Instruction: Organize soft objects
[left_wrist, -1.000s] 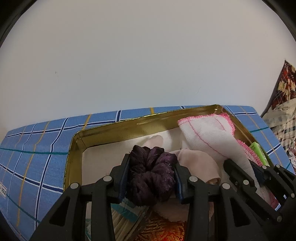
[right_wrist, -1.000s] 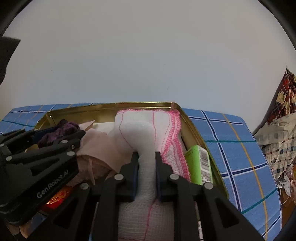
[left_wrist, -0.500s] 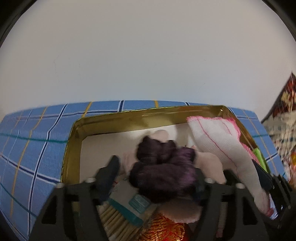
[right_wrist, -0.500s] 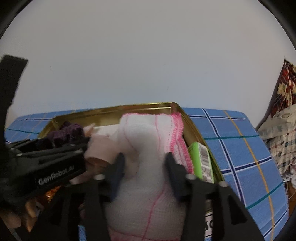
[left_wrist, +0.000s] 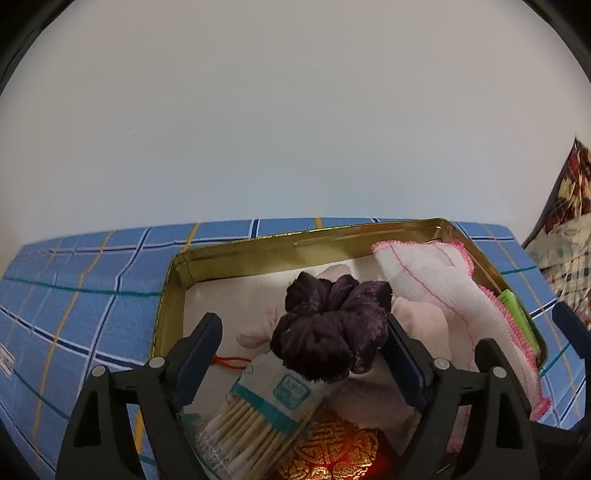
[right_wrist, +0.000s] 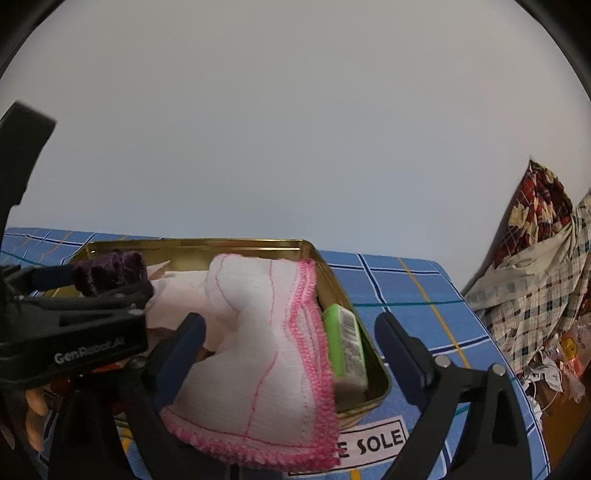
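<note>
A dark purple velvet scrunchie (left_wrist: 328, 328) rests on top of the pile inside a gold tin (left_wrist: 295, 243). My left gripper (left_wrist: 301, 354) straddles it with its jaws opening; the left pad stands clear of it and the right pad is just beside it. A white cloth with a pink crocheted edge (right_wrist: 258, 350) lies in the tin (right_wrist: 192, 245) and hangs over its near rim. My right gripper (right_wrist: 291, 354) is around it, jaws opening, the right pad well away from the cloth. The same cloth (left_wrist: 443, 288) shows in the left wrist view.
Also in the tin are a pale pink cloth (left_wrist: 417, 321), a pack of cotton swabs (left_wrist: 258, 410), a red and gold pouch (left_wrist: 332, 450) and a green packet (right_wrist: 345, 343). The tin stands on a blue plaid cover (right_wrist: 406, 288). Crumpled plaid fabrics (right_wrist: 535, 288) pile up at the right.
Both grippers have let go: the left jaws spread off the scrunchie, which puffed out and settled on the pile. The right jaws spread off the white cloth, and the right gripper drew back slightly.
</note>
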